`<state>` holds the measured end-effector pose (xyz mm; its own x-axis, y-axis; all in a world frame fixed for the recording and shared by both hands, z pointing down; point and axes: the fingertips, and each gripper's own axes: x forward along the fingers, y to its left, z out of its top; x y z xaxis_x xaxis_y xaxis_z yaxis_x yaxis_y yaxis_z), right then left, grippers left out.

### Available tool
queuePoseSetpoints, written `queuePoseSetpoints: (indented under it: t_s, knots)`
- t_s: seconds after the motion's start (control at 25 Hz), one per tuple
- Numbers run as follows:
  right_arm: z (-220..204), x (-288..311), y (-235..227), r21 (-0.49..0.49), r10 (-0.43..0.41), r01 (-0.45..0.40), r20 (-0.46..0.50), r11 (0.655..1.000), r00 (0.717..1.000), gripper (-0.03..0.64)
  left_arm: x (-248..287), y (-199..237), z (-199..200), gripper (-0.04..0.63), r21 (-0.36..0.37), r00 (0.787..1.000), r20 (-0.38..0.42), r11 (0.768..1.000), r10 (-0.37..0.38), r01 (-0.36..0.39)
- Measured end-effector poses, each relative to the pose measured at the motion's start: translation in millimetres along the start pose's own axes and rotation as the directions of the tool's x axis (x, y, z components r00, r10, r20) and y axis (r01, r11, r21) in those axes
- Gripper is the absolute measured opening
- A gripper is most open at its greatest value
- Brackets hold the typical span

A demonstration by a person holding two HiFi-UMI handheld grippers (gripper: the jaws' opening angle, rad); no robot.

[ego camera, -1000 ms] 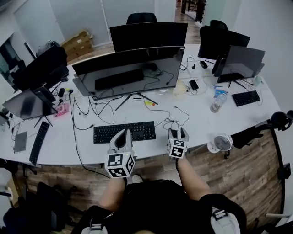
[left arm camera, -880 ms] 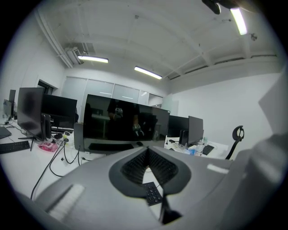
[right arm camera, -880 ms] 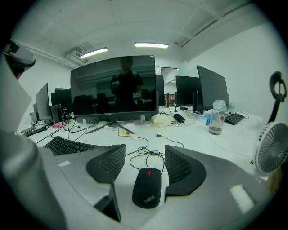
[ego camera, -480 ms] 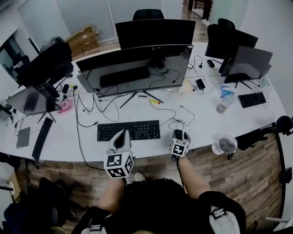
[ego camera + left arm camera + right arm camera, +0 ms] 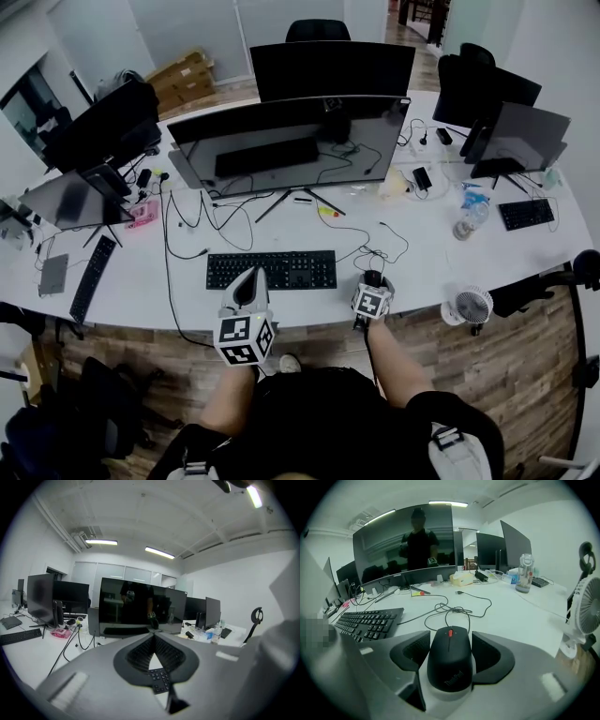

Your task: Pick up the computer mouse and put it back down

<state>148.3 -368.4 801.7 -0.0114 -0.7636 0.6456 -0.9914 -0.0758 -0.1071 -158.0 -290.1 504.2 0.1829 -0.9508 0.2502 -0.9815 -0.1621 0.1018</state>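
A black wired computer mouse with a red scroll wheel lies on the white desk near its front edge, right of the keyboard. My right gripper straddles it, both pads pressed to its sides, so it is shut on the mouse. From the head view only the mouse's front tip shows ahead of the right gripper. The mouse cable runs away in loops toward the monitor. My left gripper hovers over the keyboard's near edge with nothing in it, its pads meeting at the tip.
A black keyboard lies left of the mouse. A small white fan stands at the desk edge to the right. A wide curved monitor stands behind, with loose cables, a water bottle and further monitors around.
The right gripper's jaws have narrowed from wide open onto the mouse. The head view has shifted a little; the left gripper stays put.
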Motion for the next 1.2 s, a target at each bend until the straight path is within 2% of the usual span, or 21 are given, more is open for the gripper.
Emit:
queuePoseSetpoints:
  t_s: [0.28, 0.64, 0.84, 1.04, 1.2]
  knots:
    - [12.8, 1.4, 9.5, -0.017, 0.014, -0.014, 0.022, 1.0, 1.0, 0.244, 3.0, 4.9, -0.3, 0.055, -0.005, 1.0, -0.003, 1.0, 0.01, -0.01]
    - [-6.0, 17.1, 13.8, -0.113, -0.022, 0.015, -0.063, 0.994, 0.998, 0.25, 6.0, 5.2, -3.2, 0.054, -0.009, 1.0, -0.011, 1.0, 0.017, -0.017]
    - [-1.9, 9.6, 12.4, -0.101, 0.021, -0.028, -0.067, 0.994, 0.998, 0.264, 7.1, 4.2, -0.5, 0.054, -0.013, 1.0, -0.003, 1.0, 0.012, -0.012]
    - [33.0, -24.6, 19.3, -0.133, 0.059, -0.054, 0.028, 0.99, 0.998, 0.264, 13.5, -2.9, -0.5, 0.054, -0.022, 1.0, 0.005, 1.0, -0.014, 0.014]
    - [70.4, -55.9, 29.1, -0.18, 0.119, -0.091, 0.152, 0.979, 0.981, 0.264, 19.4, -14.1, 2.2, 0.055, -0.024, 0.999, 0.016, 0.998, -0.049, 0.05]
